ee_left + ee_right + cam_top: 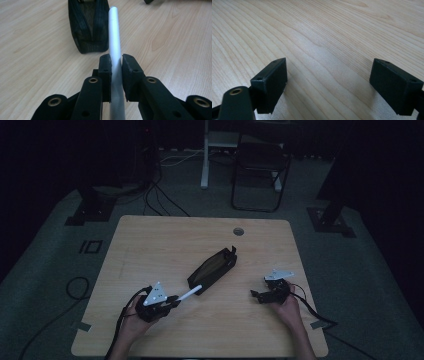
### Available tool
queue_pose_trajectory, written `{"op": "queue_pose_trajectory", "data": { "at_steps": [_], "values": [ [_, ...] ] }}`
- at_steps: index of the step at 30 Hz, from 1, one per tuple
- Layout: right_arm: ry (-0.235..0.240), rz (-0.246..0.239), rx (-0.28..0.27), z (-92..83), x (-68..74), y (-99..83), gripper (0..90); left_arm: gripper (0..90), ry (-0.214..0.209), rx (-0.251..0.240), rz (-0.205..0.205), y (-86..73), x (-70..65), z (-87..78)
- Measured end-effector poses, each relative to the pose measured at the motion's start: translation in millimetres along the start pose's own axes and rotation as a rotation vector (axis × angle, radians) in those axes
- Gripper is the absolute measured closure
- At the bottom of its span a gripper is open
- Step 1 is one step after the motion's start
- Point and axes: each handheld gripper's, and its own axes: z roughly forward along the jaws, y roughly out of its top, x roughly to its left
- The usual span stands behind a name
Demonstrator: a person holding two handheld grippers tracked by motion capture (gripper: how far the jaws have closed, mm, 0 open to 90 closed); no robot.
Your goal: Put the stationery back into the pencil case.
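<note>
Now my left gripper (pixel 116 65) has its jaws clamped on the white pen (pixel 114 37), tip at the black pouch (pixel 212 269) mid-counter; right gripper (pixel 329 87) waits wide. I'd align with the pouch's mouth, sliding in slowly.

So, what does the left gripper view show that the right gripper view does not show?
Left gripper view: the left tool is shut on a white pen, which points toward the dark pencil case lying just ahead. Right gripper view: the right tool has its jaws wide apart, with bare wood between them. Both views share the light wooden table close below.
</note>
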Motion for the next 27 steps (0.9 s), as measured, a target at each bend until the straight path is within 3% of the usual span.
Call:
{"op": "queue_pose_trajectory", "data": {
  "at_steps": [27],
  "values": [
    [0.000,0.000,0.000,0.0,0.0,0.0,14.2,78.9,0.030,-0.031,0.015,22.9,7.8,-9.4]
  ]
}}
